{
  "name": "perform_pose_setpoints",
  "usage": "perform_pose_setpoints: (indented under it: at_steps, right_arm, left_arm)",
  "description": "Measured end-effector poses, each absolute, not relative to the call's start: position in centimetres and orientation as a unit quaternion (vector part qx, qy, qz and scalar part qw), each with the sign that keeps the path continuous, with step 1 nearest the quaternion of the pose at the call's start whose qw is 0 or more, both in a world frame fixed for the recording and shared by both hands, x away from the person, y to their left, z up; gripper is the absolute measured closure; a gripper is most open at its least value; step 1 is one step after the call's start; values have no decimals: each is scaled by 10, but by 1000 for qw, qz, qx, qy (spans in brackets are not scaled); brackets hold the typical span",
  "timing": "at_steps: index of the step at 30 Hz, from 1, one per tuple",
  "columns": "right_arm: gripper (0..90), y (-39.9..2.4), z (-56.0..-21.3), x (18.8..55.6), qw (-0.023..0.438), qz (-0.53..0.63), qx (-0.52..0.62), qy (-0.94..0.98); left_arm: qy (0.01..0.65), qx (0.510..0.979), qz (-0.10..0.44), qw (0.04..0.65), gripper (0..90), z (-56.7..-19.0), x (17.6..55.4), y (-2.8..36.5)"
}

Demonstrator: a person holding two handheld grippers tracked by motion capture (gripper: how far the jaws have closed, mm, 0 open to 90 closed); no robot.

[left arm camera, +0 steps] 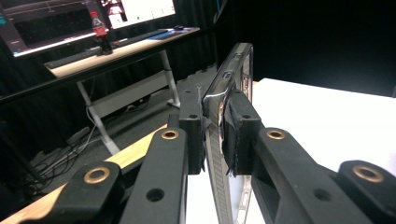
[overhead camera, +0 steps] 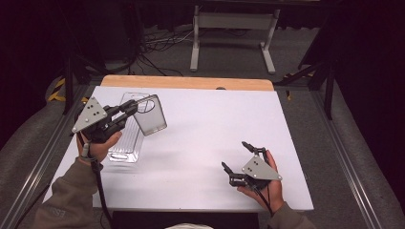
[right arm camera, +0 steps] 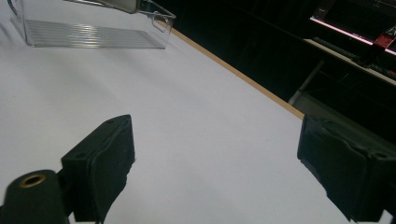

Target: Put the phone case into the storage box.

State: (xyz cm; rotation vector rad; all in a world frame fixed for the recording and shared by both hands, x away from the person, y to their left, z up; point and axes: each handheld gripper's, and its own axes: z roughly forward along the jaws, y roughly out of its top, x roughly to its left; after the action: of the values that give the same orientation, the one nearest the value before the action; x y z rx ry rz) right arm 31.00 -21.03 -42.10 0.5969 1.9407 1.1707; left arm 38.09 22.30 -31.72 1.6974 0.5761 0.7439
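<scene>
The left gripper (overhead camera: 130, 108) is clamping the clear lid (overhead camera: 149, 115) between its pads (left arm camera: 236, 135), holding it tilted over the clear box (overhead camera: 125, 143) just below; the right gripper (overhead camera: 237, 156) is waiting with jaws spread wide over the white table (overhead camera: 205, 129), well apart from both

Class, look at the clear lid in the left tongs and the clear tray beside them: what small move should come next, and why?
Probably lower the lid toward the table or tray. The left tongs pinch its edge and hold it tilted in the air above the tray, while the right tongs rest open and apart, holding nothing.
</scene>
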Motion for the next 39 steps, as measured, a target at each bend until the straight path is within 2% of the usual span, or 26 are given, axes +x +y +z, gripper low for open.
perform_pose_setpoints:
  at_steps: [39]
  right_arm:
    - [124, -211, -422, 312, 384, 458, 240, 765]
  left_arm:
    - [288, 692, 359, 556, 793, -313, 388, 272]
